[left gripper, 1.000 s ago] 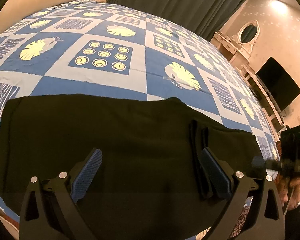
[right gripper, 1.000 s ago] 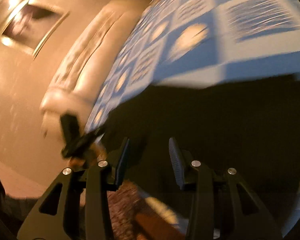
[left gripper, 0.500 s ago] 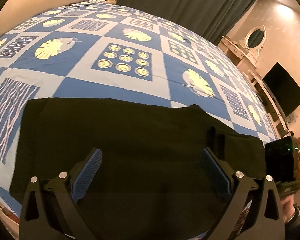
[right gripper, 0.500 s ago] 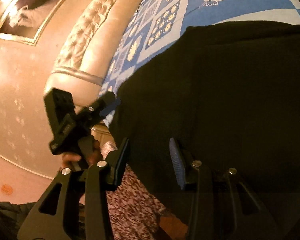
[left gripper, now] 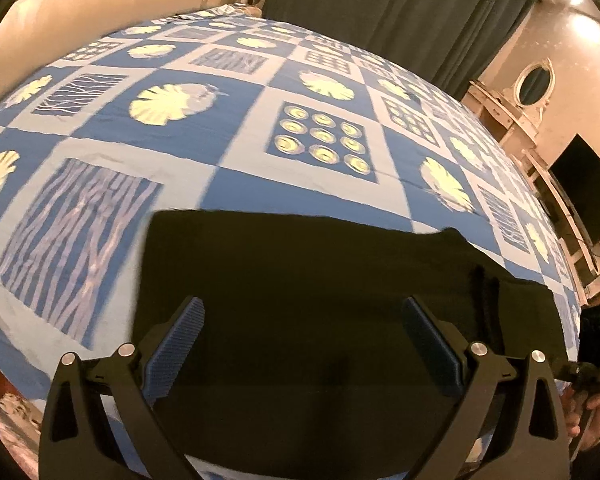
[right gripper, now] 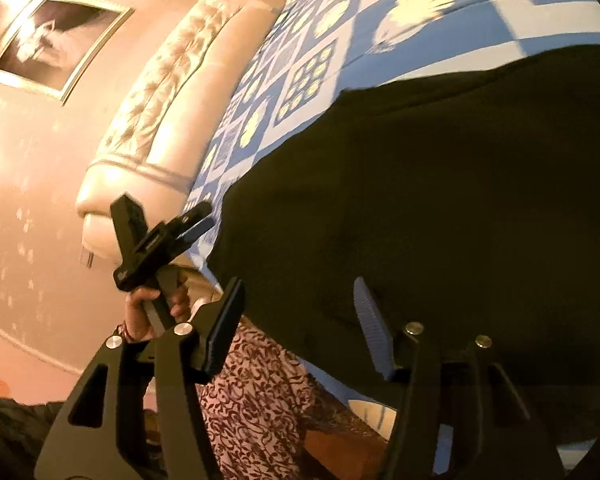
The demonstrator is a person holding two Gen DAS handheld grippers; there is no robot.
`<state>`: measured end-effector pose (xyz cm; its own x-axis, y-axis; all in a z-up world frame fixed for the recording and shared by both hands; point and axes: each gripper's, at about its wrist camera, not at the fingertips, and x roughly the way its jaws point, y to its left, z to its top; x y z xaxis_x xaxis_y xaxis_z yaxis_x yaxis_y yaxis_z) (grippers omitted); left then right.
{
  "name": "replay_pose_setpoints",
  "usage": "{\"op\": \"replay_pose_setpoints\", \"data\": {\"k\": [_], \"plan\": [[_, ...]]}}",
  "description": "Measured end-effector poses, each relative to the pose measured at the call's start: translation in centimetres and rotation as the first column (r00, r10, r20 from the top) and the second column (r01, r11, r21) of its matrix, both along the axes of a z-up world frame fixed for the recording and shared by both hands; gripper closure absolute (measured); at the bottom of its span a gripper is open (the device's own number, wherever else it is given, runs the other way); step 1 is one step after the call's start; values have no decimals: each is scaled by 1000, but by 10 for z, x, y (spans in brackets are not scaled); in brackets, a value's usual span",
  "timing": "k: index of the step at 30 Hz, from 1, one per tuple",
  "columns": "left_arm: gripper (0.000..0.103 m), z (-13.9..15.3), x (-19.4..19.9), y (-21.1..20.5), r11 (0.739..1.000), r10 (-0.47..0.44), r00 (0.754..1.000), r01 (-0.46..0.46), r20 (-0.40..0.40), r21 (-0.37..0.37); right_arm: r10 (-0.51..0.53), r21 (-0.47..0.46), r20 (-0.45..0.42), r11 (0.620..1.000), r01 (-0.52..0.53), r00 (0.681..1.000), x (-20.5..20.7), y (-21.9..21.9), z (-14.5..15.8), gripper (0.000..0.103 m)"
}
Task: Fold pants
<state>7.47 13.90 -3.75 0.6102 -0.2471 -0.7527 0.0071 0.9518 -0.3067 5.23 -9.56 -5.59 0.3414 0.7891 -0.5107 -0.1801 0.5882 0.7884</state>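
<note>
The black pants (left gripper: 320, 280) lie folded flat in a long rectangle on the near edge of the blue patterned bedspread (left gripper: 260, 140). My left gripper (left gripper: 304, 344) is open and empty, hovering over the pants' near side. My right gripper (right gripper: 300, 316) is open and empty over the pants (right gripper: 440, 200) near the bed's edge. The left gripper also shows in the right wrist view (right gripper: 196, 222), held by a hand beside the pants' end. The right gripper's body shows at the right edge of the left wrist view (left gripper: 596, 344).
A cream padded headboard (right gripper: 172, 92) stands at the bed's head. Dark curtains (left gripper: 380, 8), a dressing table with an oval mirror (left gripper: 534, 84) and a television (left gripper: 580, 188) line the far side. A patterned rug (right gripper: 260, 392) covers the floor by the bed.
Both grippers have drawn back from the pants, staying open. The left view has shifted so the pants' left end sits nearer the centre. The right view has swung and steadied from blur.
</note>
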Motion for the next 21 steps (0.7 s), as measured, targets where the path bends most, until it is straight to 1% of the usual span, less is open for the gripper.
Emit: {"op": "replay_pose_setpoints", "data": {"k": [1,4,8,10,11,13,15,18,19,21], "plan": [[5,0,0,7,1000,4,1000,-4,3,-6,-11,3,-4,1000,11,1000,-2,-6,-1,46],[5,-4,1,41,997,10,1000,-10,-5,-72,-46,12,-24,999,47,999,-5,-16,-5,46],[5,-22,9,91,983,10,997,-23,-72,-182,-62,2,-25,998,62,998,-5,-15,-6,46],[5,-31,12,101,979,-4,995,-17,-103,-201,-69,3,-27,998,69,997,-4,-14,-7,46],[5,-38,14,106,980,-8,993,-16,-119,-198,-73,4,-30,997,73,997,-3,-14,-8,46],[5,-47,17,110,974,-40,989,8,-139,-226,-77,6,-31,997,77,997,-3,-12,-9,45],[5,-49,20,111,968,-69,989,35,-128,-249,-81,3,-32,997,82,996,-3,-12,-9,45],[5,-49,22,111,939,-116,986,70,-118,-337,-82,2,-36,997,83,996,-2,-11,-10,45],[5,-49,22,110,932,-135,983,84,-121,-353,-83,4,-36,997,83,996,-2,-11,-9,45],[5,-50,22,104,936,-179,975,126,-135,-328,-85,5,-38,996,85,996,-2,-10,-9,45]]}}
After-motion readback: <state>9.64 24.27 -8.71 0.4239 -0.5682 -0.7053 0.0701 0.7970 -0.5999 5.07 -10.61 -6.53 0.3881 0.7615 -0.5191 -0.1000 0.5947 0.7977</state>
